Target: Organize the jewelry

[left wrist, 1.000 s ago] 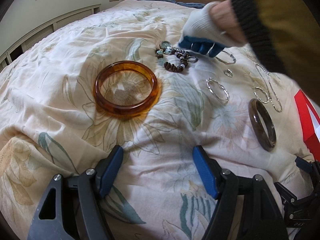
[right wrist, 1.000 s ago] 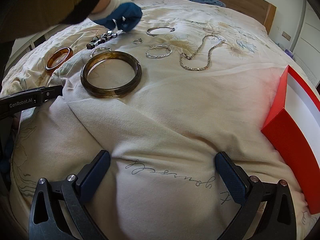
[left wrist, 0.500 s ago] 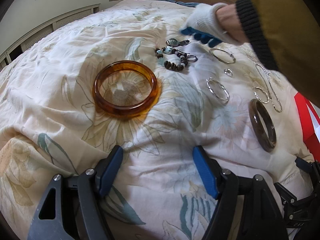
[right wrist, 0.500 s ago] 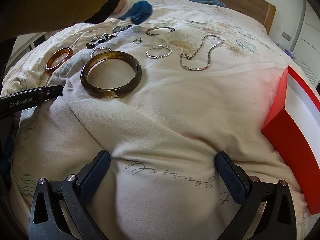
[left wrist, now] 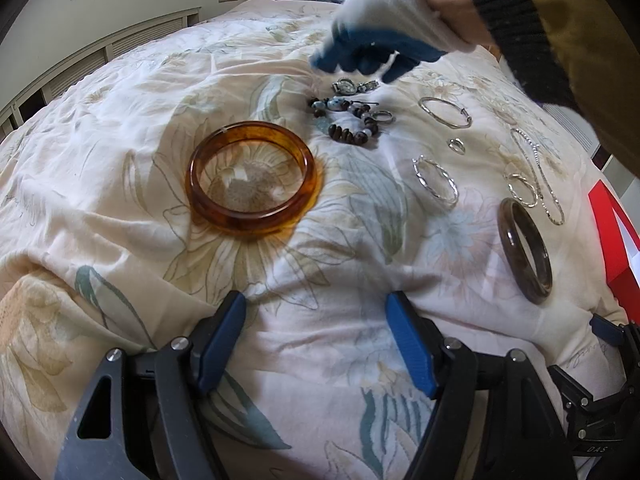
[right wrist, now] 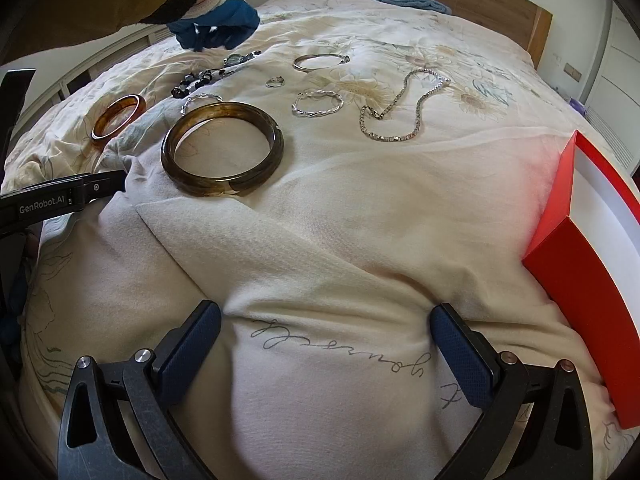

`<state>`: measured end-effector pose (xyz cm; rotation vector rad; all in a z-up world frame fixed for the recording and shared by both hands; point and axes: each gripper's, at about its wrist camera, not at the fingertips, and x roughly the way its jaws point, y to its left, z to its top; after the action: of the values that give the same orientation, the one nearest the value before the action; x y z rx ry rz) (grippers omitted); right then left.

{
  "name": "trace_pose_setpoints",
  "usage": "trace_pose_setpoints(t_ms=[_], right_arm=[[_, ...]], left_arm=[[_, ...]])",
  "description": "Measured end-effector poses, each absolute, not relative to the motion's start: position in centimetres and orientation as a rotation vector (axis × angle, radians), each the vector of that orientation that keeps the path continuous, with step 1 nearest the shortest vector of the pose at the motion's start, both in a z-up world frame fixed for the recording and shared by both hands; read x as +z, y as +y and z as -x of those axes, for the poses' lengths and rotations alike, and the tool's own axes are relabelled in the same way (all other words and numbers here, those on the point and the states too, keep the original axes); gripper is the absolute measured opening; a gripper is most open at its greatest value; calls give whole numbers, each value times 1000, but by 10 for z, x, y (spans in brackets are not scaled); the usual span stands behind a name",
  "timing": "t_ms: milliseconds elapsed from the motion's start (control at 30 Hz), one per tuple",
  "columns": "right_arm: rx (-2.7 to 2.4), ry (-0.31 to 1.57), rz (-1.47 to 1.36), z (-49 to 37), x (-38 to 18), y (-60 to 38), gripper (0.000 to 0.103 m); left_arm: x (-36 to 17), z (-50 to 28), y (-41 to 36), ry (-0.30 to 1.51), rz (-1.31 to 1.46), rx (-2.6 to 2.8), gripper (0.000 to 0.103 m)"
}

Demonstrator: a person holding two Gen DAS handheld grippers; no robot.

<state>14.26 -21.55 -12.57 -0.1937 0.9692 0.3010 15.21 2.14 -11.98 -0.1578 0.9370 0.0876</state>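
The left gripper (left wrist: 316,344) has its blue fingers (left wrist: 224,340) spread wide with nothing between them, resting low over the bed (left wrist: 120,208); the right gripper (right wrist: 324,352) is equally wide open and empty, its fingers (right wrist: 192,344) just above a fold of the quilt. Straight ahead of the left fingers lies the amber bangle (left wrist: 252,180), flat and clear of everything else. Beyond it sit a beaded bracelet (left wrist: 352,120) and a small watch (left wrist: 348,86), with a gloved hand (left wrist: 376,40) hovering above them. Ahead and to the left of the right fingers lies the dark bangle (right wrist: 222,148), and past it a twisted silver bracelet (right wrist: 318,104), a small ring (right wrist: 276,81), a plain silver bangle (right wrist: 320,62) and a silver chain (right wrist: 400,108). The red box (right wrist: 580,240) stands open at the far right of the right fingers. Nothing looks sorted yet. A good first grab would be the nearest bangle: come down with one finger inside the hoop and one outside, pinch the rim rather than the soft quilt, and lift straight up. It is best to wait until the gloved hand is clear before reaching among the small pieces.
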Motion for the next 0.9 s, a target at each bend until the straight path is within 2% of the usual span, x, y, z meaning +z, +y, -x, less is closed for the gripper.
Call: trace_pose_setpoints(t_ms=[900], right_arm=[[300, 970, 194, -143, -126, -215, 103]], left_arm=[[-119, -151, 23, 934, 153, 88, 72]])
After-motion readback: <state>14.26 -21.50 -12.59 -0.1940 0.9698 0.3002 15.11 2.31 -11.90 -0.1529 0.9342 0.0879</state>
